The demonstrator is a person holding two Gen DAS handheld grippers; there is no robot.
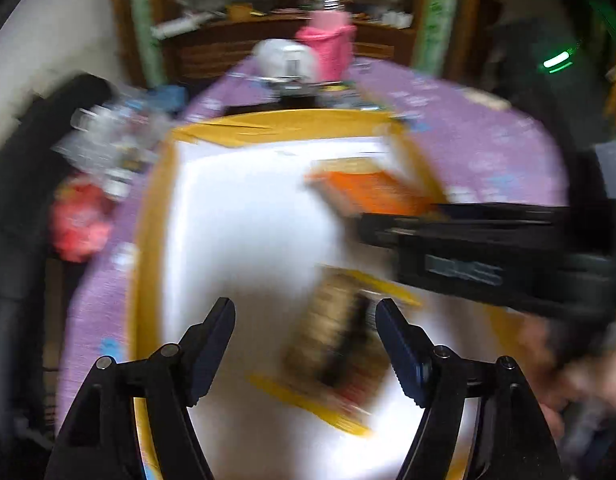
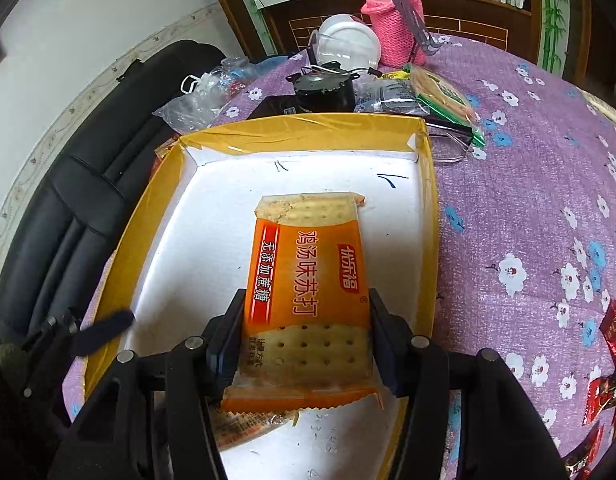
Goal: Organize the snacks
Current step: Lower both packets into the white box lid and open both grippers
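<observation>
The right gripper (image 2: 306, 344) held an orange plastic-wrapped soda cracker packet (image 2: 306, 280) by its two long edges, jaws closed on it, above the white floor of the shallow yellow-rimmed cardboard tray (image 2: 425, 216). The step in hand was judged to be placing this packet in the tray. To do it well, the packet should be lowered flat until it rests on the floor, clear of the second cracker packet (image 2: 248, 426) lying partly beneath it, and the jaws then opened only enough to free the edges, since the crackers would likely break under pressure.

The left gripper (image 1: 306, 344) stood with jaws wide and held nothing, over the near part of the tray.

The right wrist view was sharp: it showed the packet's print and red wrapped sweets (image 2: 611, 364) waiting on the purple flowered tablecloth (image 2: 527, 200). The left wrist view was motion-blurred but showed the right gripper from the side, reaching over the tray, and a dark-printed packet (image 1: 339, 344) on its floor.
</observation>
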